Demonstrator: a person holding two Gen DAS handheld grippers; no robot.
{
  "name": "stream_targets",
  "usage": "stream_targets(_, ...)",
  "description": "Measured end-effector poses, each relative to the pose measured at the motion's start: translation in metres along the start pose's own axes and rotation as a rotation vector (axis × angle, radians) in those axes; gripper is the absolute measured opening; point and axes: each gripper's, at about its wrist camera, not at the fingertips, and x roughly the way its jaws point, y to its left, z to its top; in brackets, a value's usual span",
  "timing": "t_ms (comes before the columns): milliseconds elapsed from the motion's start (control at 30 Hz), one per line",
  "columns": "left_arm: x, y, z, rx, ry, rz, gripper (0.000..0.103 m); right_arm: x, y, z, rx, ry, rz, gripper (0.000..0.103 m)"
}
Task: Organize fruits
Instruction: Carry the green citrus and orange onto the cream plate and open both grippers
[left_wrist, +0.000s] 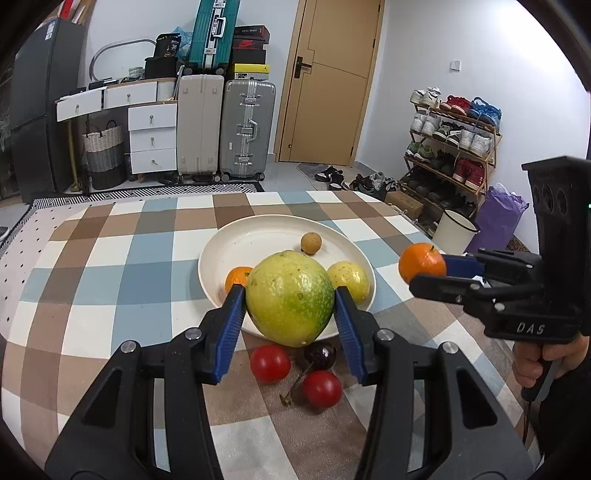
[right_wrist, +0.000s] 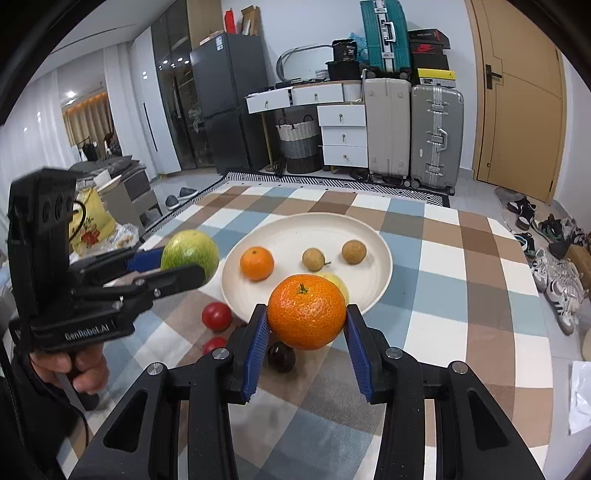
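Above the tabletop (left_wrist: 110, 258) near the plate (left_wrist: 236, 240): left tool (left_wrist: 290, 306) clamps green-yellow fruit (left_wrist: 290, 299); right tool (right_wrist: 306, 321) clamps orange (right_wrist: 306, 312); both apparently lifted clear.

right gripper (left_wrist: 424, 271) body, left wrist view: raised letters "DAS".
left gripper (right_wrist: 181, 267) body, right wrist view: "GenRobot.AI" along the side, pale print on black.
red shoebox (right_wrist: 428, 48) atop the stack: white swoosh logo; no wording legible.
black bag (left_wrist: 168, 46) on the drawer unit: white digits, apparently "36"; unsure.
other boxes and the fridge sticker: print present, too small to read.
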Motion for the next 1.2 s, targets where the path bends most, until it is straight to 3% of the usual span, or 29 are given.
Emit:
stream_targets(433, 0.019, -0.007, 0.015, 0.028, -0.015, 0.056, 0.046, 0.006, -0.02, 0.026, 0.059, 0.008, -0.03, 0.042)
stream_targets(1200, 0.086, -0.002, 0.01, 0.013, 0.053, 0.056, 0.046, 0.079, -0.049, 0.037, 0.114, 0.095, -0.072, 0.042)
